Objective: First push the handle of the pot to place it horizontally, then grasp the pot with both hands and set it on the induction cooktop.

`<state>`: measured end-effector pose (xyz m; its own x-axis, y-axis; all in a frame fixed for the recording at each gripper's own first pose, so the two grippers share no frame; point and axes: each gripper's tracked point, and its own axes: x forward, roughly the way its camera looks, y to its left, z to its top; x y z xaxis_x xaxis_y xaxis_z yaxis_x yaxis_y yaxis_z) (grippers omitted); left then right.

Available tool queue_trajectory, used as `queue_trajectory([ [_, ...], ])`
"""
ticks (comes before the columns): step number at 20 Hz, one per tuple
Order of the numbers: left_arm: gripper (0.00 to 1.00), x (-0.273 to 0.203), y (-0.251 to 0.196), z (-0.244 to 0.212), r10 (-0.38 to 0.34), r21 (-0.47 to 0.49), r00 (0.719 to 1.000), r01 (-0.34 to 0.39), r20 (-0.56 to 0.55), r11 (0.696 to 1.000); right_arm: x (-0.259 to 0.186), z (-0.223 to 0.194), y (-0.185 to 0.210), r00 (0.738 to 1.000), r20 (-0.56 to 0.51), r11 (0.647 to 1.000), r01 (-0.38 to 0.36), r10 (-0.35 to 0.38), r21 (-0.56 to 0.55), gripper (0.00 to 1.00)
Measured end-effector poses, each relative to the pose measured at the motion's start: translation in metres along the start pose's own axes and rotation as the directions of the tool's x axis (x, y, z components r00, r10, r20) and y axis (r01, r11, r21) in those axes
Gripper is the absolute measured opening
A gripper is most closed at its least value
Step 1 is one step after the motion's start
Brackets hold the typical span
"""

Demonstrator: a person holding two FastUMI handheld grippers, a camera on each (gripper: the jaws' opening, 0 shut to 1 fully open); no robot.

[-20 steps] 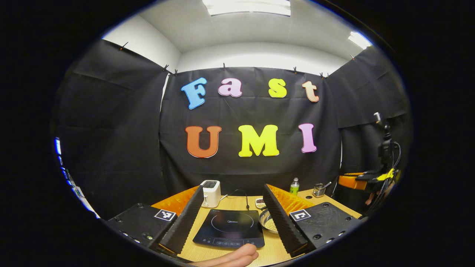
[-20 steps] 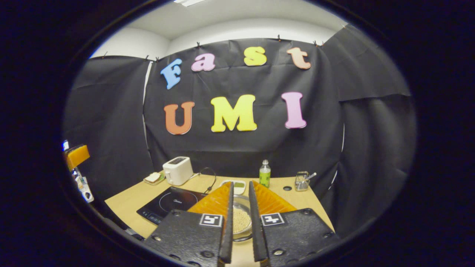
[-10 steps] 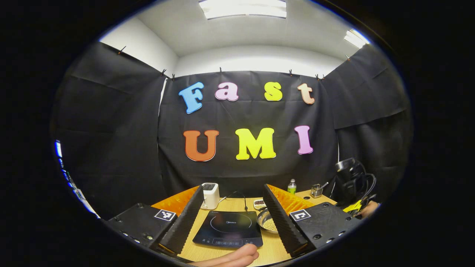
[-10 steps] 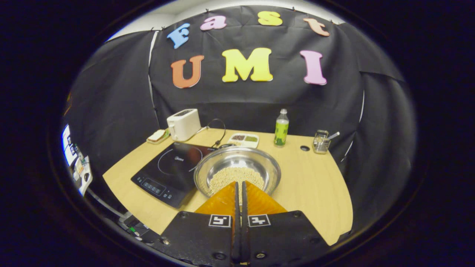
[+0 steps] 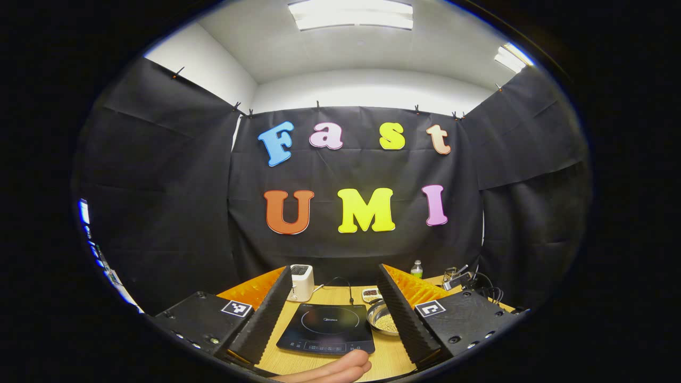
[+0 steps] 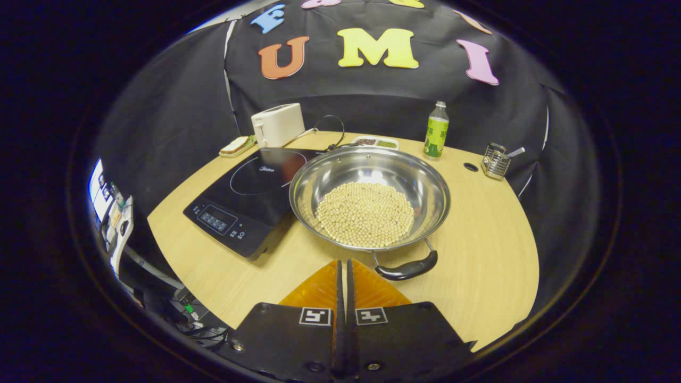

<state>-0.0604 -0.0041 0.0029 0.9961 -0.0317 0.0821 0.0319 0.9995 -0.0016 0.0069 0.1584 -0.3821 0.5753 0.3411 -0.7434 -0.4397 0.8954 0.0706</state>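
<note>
Tongs first: the left gripper (image 5: 331, 290) is seen spread wide at lower centre of the left gripper view, grasping nothing; the pot (image 5: 384, 317) is half hidden behind one finger. The right gripper (image 6: 342, 271) is pressed closed and empty, brought nearer than before to the pot's black handle (image 6: 407, 270). The induction cooktop (image 6: 245, 191) lies centre-left, touching the pot; its printing is too small to read.

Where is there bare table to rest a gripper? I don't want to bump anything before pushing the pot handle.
Bare wood lies right of the pot, out to the table edge, and in front of the induction cooktop. Crowded along the back: toaster, bottle, wire holder.
</note>
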Motion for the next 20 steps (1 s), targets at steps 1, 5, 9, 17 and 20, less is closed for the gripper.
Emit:
queue_trajectory([
  [1, 0.95, 0.001, 0.001, -0.001, 0.002, -0.001, 1.000, -0.002, -0.003, 1.000, 0.003, -0.005, -0.001, 1.000, -0.013, 1.000, 0.003, -0.003, 0.006, 0.01],
  [5, 0.95, 0.003, 0.004, -0.001, 0.014, -0.010, 1.000, -0.014, -0.001, 1.000, 0.012, -0.010, -0.021, 0.998, -0.034, 0.999, 0.046, -0.045, 0.030, 0.00],
  [9, 0.95, 0.004, 0.004, -0.006, 0.018, -0.029, 1.000, -0.018, -0.009, 0.999, 0.015, -0.012, -0.028, 0.999, -0.030, 0.998, 0.033, -0.032, 0.062, 0.04],
  [17, 0.95, -0.003, 0.005, -0.007, -0.006, -0.057, 1.000, 0.005, -0.008, 0.998, 0.014, -0.009, -0.056, 0.997, -0.046, 0.996, 0.058, -0.055, 0.075, 0.04],
  [20, 0.95, -0.008, 0.013, -0.006, 0.006, -0.054, 1.000, -0.006, -0.006, 0.999, 0.009, -0.002, -0.074, 0.995, -0.032, 0.989, 0.093, -0.090, 0.117, 0.04],
])
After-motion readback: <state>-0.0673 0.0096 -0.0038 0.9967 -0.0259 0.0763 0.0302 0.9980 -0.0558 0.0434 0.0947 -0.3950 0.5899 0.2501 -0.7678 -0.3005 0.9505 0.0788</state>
